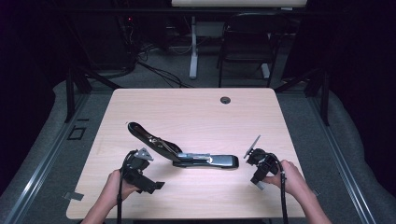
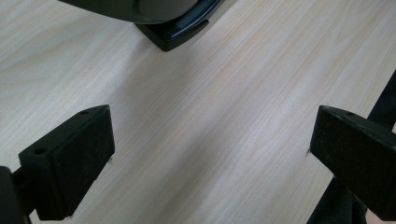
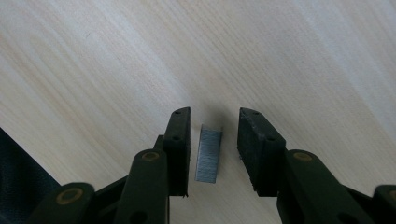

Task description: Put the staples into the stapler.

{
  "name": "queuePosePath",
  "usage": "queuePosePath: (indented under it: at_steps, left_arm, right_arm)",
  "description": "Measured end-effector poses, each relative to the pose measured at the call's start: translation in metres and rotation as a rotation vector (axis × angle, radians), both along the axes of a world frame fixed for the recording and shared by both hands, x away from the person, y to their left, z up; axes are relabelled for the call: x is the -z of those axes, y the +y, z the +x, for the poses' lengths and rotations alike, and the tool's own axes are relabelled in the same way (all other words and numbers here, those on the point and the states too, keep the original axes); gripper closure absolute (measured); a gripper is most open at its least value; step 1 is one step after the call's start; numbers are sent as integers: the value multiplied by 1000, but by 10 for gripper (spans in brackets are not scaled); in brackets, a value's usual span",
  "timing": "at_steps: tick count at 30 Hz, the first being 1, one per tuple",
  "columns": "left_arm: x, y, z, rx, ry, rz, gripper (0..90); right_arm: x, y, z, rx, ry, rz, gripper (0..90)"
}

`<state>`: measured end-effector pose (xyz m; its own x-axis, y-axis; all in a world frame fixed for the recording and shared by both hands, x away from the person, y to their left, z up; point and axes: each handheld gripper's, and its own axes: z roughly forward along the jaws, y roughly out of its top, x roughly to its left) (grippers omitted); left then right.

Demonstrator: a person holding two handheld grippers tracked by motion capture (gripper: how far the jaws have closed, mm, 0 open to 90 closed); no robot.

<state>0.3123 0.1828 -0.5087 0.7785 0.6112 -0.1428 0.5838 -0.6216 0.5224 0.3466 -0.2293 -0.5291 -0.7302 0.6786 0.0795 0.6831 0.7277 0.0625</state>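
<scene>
A black stapler (image 1: 187,156) lies in the middle of the wooden table (image 1: 196,107), swung open, with its top arm raised toward the back left. One end of the stapler (image 2: 168,18) shows at the top of the left gripper view. My left gripper (image 1: 148,171) sits just left of it, and the left gripper's (image 2: 210,149) jaws stand wide apart over bare wood. My right gripper (image 1: 257,170) is to the right of the stapler. In the right gripper view a short strip of staples (image 3: 208,156) lies flat between the right gripper's (image 3: 214,140) jaws, with a narrow gap on each side.
A round cable hole (image 1: 225,100) sits near the table's far edge. Behind the table stand a black chair (image 1: 247,37) and a white desk leg (image 1: 193,51), with cables on the floor. The table's front edge is close to both hands.
</scene>
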Motion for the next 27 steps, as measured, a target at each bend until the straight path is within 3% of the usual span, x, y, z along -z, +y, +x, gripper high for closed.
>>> queuePosePath:
  at_steps: [11, 12, 13, 27]
  left_arm:
    - [1, 2, 1, -4, 6, 1, 0]
    - [1, 2, 2, -5, 6, 1, 0]
    - [1, 2, 2, -6, 7, 2, 0]
    - [1, 5, 4, -17, 14, 4, 0]
  right_arm:
    - [5, 3, -1, -25, 21, -41, 691]
    - [7, 4, -2, -11, 9, -21, 697]
    - [6, 4, -1, -16, 25, -34, 698]
    - [8, 5, -2, -26, 15, -48, 776]
